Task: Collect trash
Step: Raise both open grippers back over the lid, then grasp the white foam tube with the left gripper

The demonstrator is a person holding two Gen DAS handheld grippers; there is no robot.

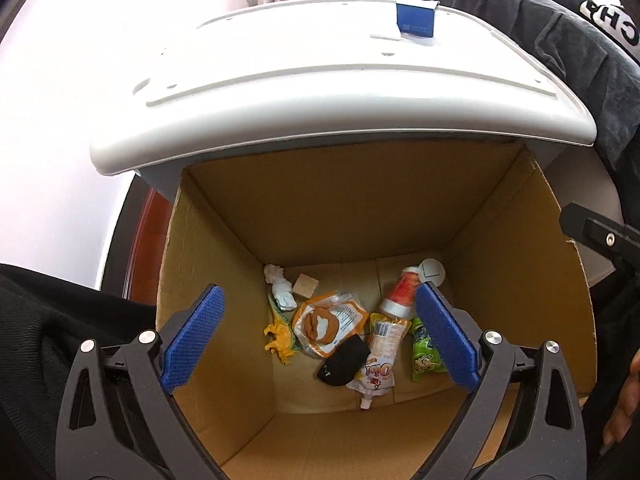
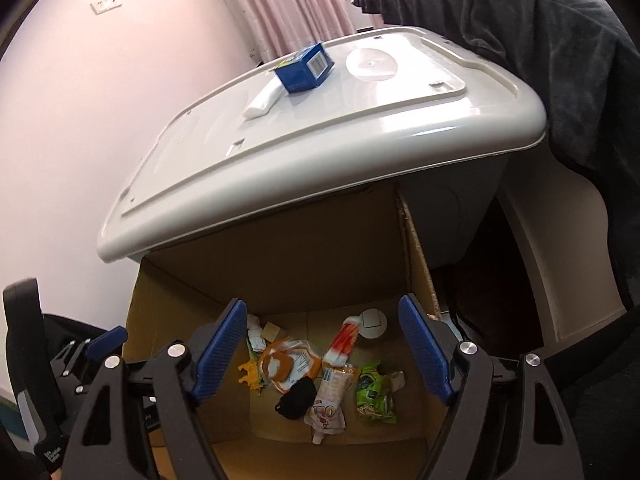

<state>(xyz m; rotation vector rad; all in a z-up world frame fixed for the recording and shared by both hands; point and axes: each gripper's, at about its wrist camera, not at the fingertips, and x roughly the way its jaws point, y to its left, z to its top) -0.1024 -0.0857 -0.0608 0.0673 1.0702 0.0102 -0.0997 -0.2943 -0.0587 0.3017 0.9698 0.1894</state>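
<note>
Both grippers are hanging over the cardboard box point(image 1: 516, 256) and both are spread wide with nothing between the blue pads, so the left gripper point(image 1: 320, 336) and the right gripper point(image 2: 324, 354) are empty-handed right now. Most of the trash is sitting at the bottom of the box: an orange wrapper point(image 1: 328, 322), a drink pouch point(image 1: 378, 364), a green snack bag point(image 1: 424, 354), a red and white bottle point(image 1: 402, 292), a crumpled tissue point(image 1: 280, 286), something black point(image 1: 344, 360) and some yellow scraps point(image 1: 280, 340). What looks left to grab is up on the white plastic lid point(image 2: 400, 128) behind the box: a blue carton point(image 2: 306, 66) with a white tube-like thing point(image 2: 266, 100) poking out beside it, touching it. My guess at the trouble spots: the lid is glossy and looks tilted in these views (could just be the fisheye), so a sloppy pinch could just shove the carton along and off the far edge instead of gripping it. The white piece is low and flat-ish, so the pads might skate over it. Also the lid overhangs the back of the box, so dropping stuff too close to that edge could bounce it outside.
</note>
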